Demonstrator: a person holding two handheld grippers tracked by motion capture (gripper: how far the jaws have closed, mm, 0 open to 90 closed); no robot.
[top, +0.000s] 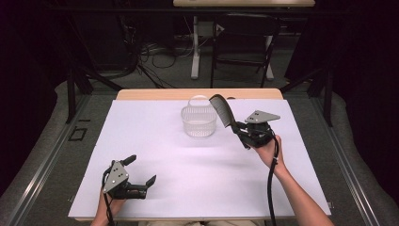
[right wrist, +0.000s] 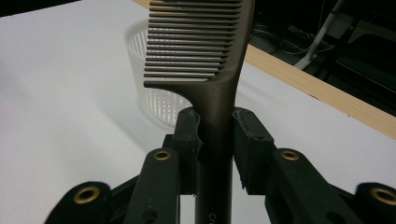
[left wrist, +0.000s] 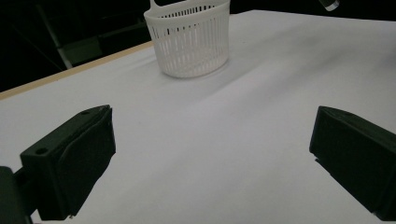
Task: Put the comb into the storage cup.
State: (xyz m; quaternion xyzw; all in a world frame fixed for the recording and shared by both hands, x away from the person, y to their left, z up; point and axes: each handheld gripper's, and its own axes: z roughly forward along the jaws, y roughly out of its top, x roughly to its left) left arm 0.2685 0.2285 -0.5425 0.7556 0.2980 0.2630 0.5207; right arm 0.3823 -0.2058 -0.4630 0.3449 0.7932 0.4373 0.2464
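Note:
A dark comb (top: 222, 111) (right wrist: 205, 51) stands clamped by its handle between the jaws of my right gripper (top: 237, 128) (right wrist: 215, 140), held above the table just right of a white slotted plastic basket (top: 199, 120) (left wrist: 189, 39) (right wrist: 156, 100). The comb's teeth point toward the basket. My left gripper (top: 141, 170) (left wrist: 210, 154) rests low at the table's near left, its jaws wide apart with nothing but bare white surface between them, and it faces the basket from a distance.
A white sheet covers the table (top: 155, 155), with a wooden edge (top: 197, 94) showing at the far side. Beyond it stand a chair (top: 242, 42) and desk legs on a dark floor with cables. Black cables trail from both grippers.

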